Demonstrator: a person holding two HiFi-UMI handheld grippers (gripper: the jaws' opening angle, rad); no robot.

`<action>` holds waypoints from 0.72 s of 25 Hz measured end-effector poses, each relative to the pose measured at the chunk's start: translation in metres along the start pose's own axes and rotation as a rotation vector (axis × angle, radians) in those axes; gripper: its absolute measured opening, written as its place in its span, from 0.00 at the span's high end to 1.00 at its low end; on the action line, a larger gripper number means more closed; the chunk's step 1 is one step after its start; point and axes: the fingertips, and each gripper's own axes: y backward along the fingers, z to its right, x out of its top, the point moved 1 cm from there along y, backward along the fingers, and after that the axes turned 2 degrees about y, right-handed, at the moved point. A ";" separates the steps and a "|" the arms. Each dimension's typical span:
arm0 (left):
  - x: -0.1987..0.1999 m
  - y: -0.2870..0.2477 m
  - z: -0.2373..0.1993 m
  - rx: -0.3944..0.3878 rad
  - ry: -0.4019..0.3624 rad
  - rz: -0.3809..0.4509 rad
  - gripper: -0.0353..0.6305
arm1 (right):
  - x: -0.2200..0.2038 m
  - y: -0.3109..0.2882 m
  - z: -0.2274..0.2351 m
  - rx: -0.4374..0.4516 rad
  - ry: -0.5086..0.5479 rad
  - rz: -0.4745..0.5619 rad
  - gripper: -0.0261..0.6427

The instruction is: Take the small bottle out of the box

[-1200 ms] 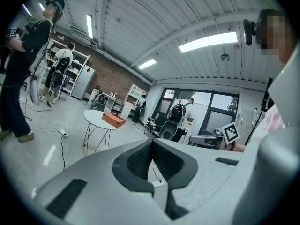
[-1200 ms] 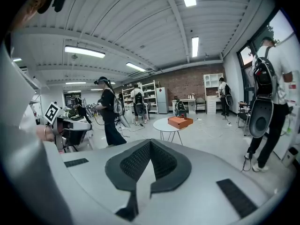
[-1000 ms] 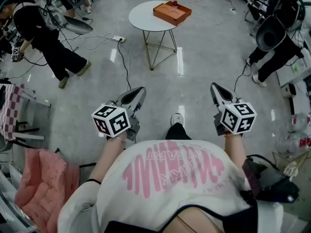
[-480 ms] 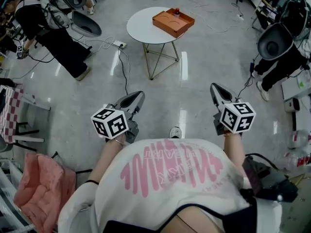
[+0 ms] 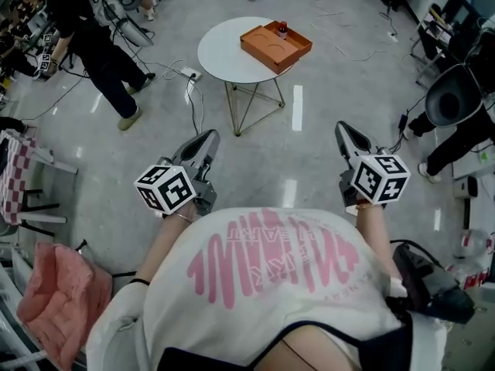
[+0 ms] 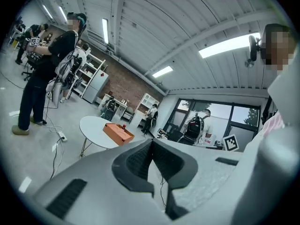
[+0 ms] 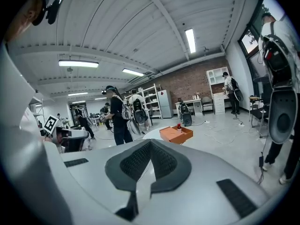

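Note:
An orange box [image 5: 275, 45] sits on the far right part of a round white table [image 5: 228, 52] a few steps ahead of me. A small bottle with a red cap [image 5: 282, 29] stands in the box's far corner. My left gripper [image 5: 206, 139] and right gripper [image 5: 343, 134] are held in front of my body at waist height, far short of the table. Both have their jaws closed with nothing between them. The left gripper view shows its gripper [image 6: 151, 142] aimed at the box [image 6: 118, 132]. The right gripper view shows the right gripper [image 7: 150, 142] aimed toward the box [image 7: 176, 134] and the bottle [image 7: 178, 126].
A person in black [image 5: 97, 45] stands at the far left beside cables and a power strip [image 5: 188, 74] on the floor. Another person with gear [image 5: 456, 110] is at the right. A pink cushioned chair [image 5: 58, 296] and a checked chair [image 5: 17, 172] stand at my left.
The table and box have drawn nearer and lower in the head view as I walk toward them. Both grippers stay shut; the left one has drifted slightly up and left.

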 end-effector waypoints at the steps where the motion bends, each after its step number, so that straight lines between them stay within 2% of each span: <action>1: 0.004 -0.010 -0.001 0.001 0.002 0.014 0.94 | 0.004 -0.005 0.009 0.001 -0.001 0.002 0.96; 7: 0.011 -0.066 -0.014 0.009 0.049 0.053 0.94 | 0.010 -0.030 0.054 0.003 -0.014 0.002 0.96; 10: 0.004 -0.085 -0.017 -0.002 0.078 0.029 0.94 | 0.004 -0.039 0.071 0.002 -0.039 -0.009 0.96; 14: -0.003 -0.105 -0.016 -0.010 0.013 -0.019 0.94 | -0.002 -0.056 0.088 0.016 -0.083 -0.029 0.95; 18: -0.001 -0.123 -0.028 0.015 0.024 -0.029 0.94 | -0.014 -0.081 0.095 0.031 -0.117 -0.074 0.95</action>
